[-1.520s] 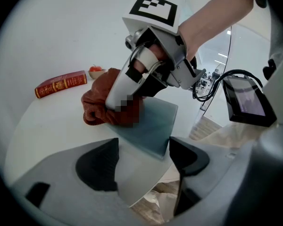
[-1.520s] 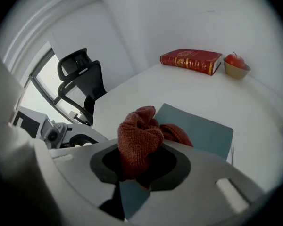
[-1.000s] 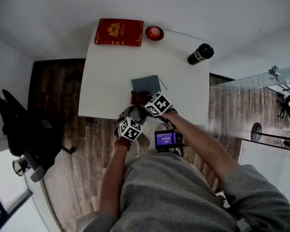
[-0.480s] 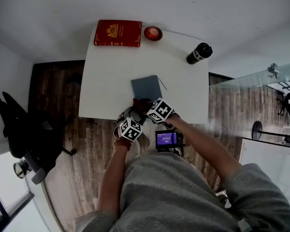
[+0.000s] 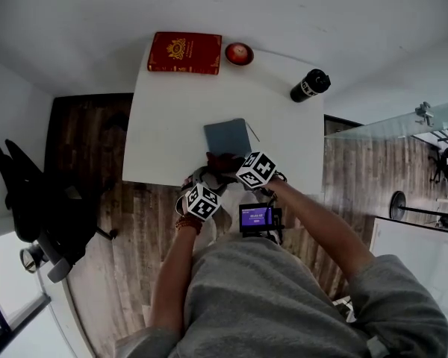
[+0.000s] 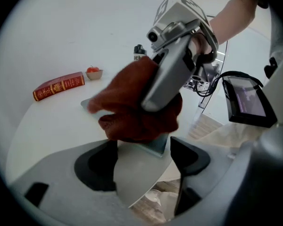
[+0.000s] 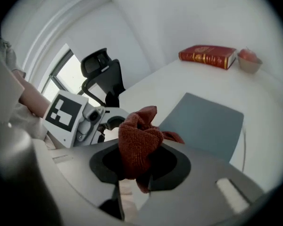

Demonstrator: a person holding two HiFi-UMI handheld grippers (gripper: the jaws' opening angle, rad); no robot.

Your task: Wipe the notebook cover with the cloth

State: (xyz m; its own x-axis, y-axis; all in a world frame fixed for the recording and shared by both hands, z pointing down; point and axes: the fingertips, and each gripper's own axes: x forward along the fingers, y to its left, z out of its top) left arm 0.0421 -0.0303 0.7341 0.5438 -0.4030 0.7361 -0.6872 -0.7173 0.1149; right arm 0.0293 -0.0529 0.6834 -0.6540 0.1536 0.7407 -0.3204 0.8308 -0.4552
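The grey-blue notebook [image 5: 228,136] lies flat near the front edge of the white table [image 5: 164,125]. My right gripper [image 7: 137,161] is shut on a bunched red cloth [image 7: 137,138], which rests at the notebook's near edge [image 5: 222,159]. My left gripper [image 6: 144,159] sits at the table's front edge, its jaws opening. The notebook's near corner [image 6: 156,146] lies between its pads, which do not press on it. In the left gripper view the right gripper [image 6: 172,74] and the red cloth [image 6: 132,109] hide most of the notebook.
A red book [image 5: 185,52] and a small bowl holding a red fruit [image 5: 239,53] stand at the table's far edge. A black bottle [image 5: 309,85] stands at the far right. A black chair [image 5: 37,207] is on the wood floor to the left. A small screen [image 5: 256,216] hangs at my chest.
My right gripper has drawn back toward me and a little to the right, with the cloth, from the notebook's cover to its near edge. The left gripper has hardly moved.
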